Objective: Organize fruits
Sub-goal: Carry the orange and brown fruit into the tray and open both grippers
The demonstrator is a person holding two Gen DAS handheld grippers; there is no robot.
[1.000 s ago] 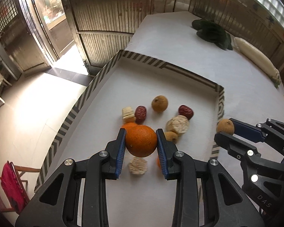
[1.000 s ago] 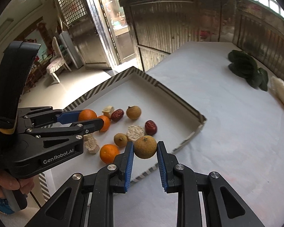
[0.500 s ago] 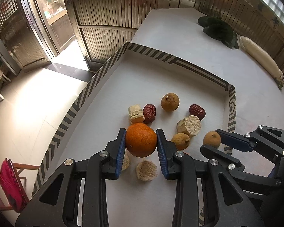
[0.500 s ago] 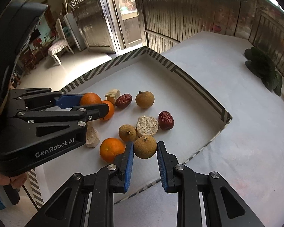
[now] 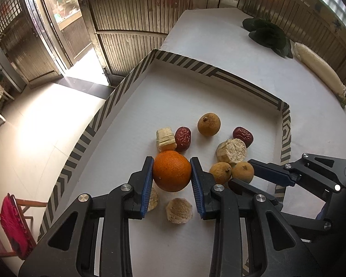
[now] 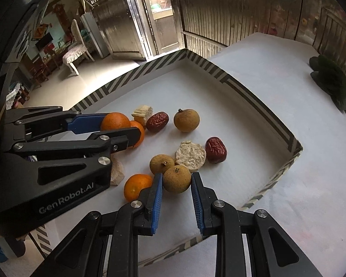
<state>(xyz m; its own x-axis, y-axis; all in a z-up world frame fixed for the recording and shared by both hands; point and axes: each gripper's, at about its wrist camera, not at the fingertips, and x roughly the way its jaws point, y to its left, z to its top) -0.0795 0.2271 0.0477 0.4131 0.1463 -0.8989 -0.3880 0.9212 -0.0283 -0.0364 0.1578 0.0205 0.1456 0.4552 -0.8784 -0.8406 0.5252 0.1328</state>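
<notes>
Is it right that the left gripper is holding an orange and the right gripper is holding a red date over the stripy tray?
Not quite. The left gripper does hold an orange, but the right gripper holds a brown longan, not a red date. The right wrist view shows it: both red dates lie loose in the stripy tray.

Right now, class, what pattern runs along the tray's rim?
Black-and-white diagonal stripes on the tray's rim, clearest in the left wrist view.

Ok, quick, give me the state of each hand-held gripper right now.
Left hand-held gripper: closed on the orange, held above the tray.
Right hand-held gripper: closed on a brown longan, just inside the tray's near edge.
</notes>
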